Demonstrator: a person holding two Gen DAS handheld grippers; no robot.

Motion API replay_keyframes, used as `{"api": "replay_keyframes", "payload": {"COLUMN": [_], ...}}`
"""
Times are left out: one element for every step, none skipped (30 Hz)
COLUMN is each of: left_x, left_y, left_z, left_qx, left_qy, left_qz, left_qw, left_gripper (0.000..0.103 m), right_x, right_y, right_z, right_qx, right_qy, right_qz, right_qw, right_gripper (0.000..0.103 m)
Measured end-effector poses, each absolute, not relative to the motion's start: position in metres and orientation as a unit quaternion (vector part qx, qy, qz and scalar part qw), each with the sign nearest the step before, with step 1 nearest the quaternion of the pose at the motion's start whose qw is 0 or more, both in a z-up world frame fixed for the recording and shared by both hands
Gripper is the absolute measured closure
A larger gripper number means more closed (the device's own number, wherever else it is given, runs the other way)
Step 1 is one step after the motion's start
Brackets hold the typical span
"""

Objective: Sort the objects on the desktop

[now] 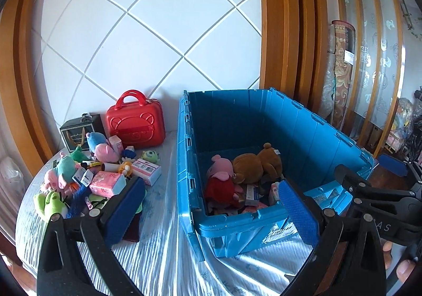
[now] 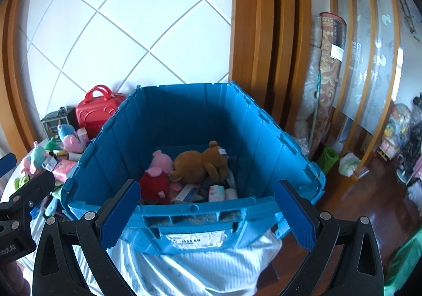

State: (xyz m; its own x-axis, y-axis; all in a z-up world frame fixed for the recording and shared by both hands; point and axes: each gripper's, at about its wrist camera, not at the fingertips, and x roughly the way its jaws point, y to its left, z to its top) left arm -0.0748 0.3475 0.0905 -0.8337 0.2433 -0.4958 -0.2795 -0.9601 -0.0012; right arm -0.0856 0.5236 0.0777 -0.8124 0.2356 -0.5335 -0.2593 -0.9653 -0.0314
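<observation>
Presently, both claws hang empty above the near end of the table point(image 1: 163, 264), each with its jaws spread wide apart. The left claw point(image 1: 211, 206) faces the gap between the unsorted heap and the blue crate point(image 1: 237, 227); its left pad overlaps the near edge of the heap, its right pad the crate's near rim. The right claw point(image 2: 208, 214) is centred on the crate's near wall, its pads flanking the rim point(image 2: 195, 207).

Ahead of the right claw, inside the crate, lie a brown bear plush point(image 2: 200, 164), a pink pig plush point(image 2: 158, 172) in a red dress and several small cartons. To the left of the left claw lies the remaining heap: a pink tissue pack point(image 1: 106, 182), a white carton point(image 1: 147, 170), a green frog plush point(image 1: 48, 202) and further small toys. Beyond the heap stand a red case point(image 1: 135, 124) and a dark box point(image 1: 79, 131).

Judged risks: the heap is tightly interleaved, so a wide closure may drag a neighbouring item along or pinch a hang-tag instead of a body. Soft plush may slip from a shallow grip during transfer over the crate rim. The glossy cloth covering the table could let the slick tissue pack slide away from the pads. The two claws hang close together and may collide.
</observation>
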Motion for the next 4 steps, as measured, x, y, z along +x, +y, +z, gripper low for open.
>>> {"api": "replay_keyframes", "payload": {"left_x": [-0.0744, -0.0739, -0.0734, -0.0733], "left_y": [0.3474, 0.3476, 0.3480, 0.3484], "left_z": [0.0905, 0.0904, 0.0904, 0.0901], "left_qx": [-0.254, -0.252, -0.251, -0.251], "left_qy": [0.035, 0.036, 0.035, 0.035], "left_qz": [0.957, 0.957, 0.957, 0.957], "left_qw": [0.137, 0.138, 0.140, 0.140], "left_gripper": [0.000, 0.000, 0.000, 0.000], "right_x": [-0.0849, -0.0848, -0.0846, -0.0842], "right_y": [0.5245, 0.5257, 0.5267, 0.5282], "right_z": [0.0777, 0.0777, 0.0778, 0.0776], "right_qx": [-0.277, -0.278, -0.278, -0.278], "right_qy": [0.022, 0.023, 0.025, 0.026], "right_qz": [0.951, 0.951, 0.951, 0.951], "right_qw": [0.131, 0.131, 0.132, 0.134], "right_gripper": [0.000, 0.000, 0.000, 0.000]}}
